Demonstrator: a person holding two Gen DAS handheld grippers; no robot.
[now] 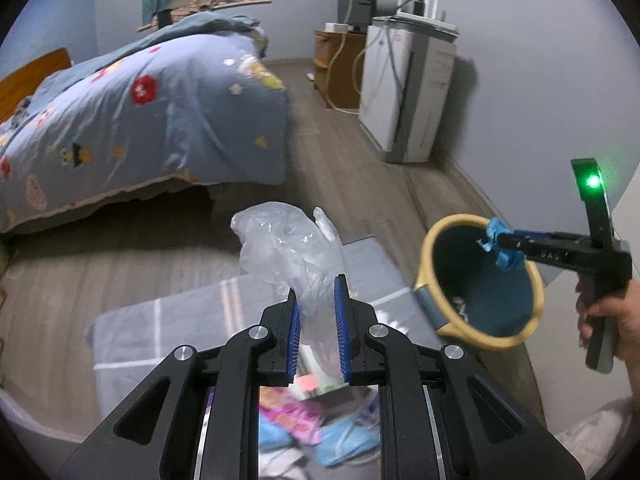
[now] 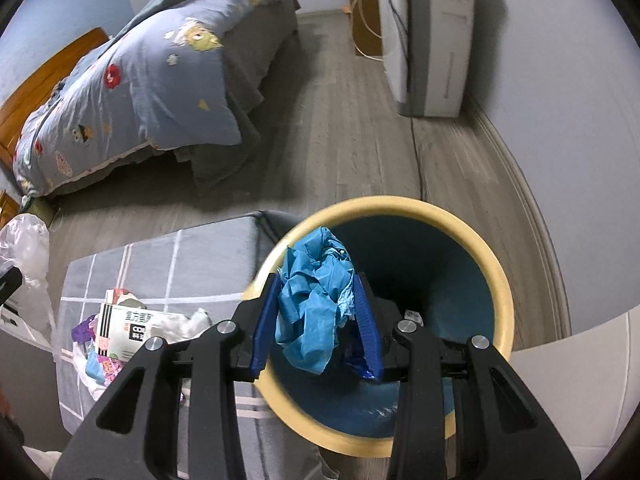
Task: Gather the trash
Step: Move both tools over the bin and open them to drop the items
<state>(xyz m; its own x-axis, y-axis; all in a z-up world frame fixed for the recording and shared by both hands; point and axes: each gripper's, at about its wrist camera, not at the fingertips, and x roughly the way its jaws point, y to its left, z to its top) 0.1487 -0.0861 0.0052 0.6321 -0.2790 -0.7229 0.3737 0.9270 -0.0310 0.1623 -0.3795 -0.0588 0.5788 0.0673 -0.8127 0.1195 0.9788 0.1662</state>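
My left gripper point(image 1: 318, 286) is shut on the top of a clear plastic bag point(image 1: 292, 248). The bag hangs down under it, with cartons and pink and blue wrappers point(image 1: 296, 420) inside. My right gripper point(image 2: 318, 278) is shut on a crumpled blue sheet point(image 2: 316, 304), held over the mouth of a bin with a yellow rim point(image 2: 404, 204) and a blue inside. In the left wrist view, the right gripper point(image 1: 500, 246) with the blue sheet is at the bin's point(image 1: 480, 280) far rim, and a hand point(image 1: 616, 312) grips its handle. The bag's trash point(image 2: 120, 336) lies left of the bin.
A grey checked rug point(image 2: 180, 264) lies under the bag and beside the bin. The bed with a blue quilt point(image 1: 140, 120) stands behind on the left. A white appliance point(image 1: 404, 92) and a wooden cabinet point(image 1: 336, 68) stand along the right wall. A cable point(image 2: 416, 152) runs across the wooden floor.
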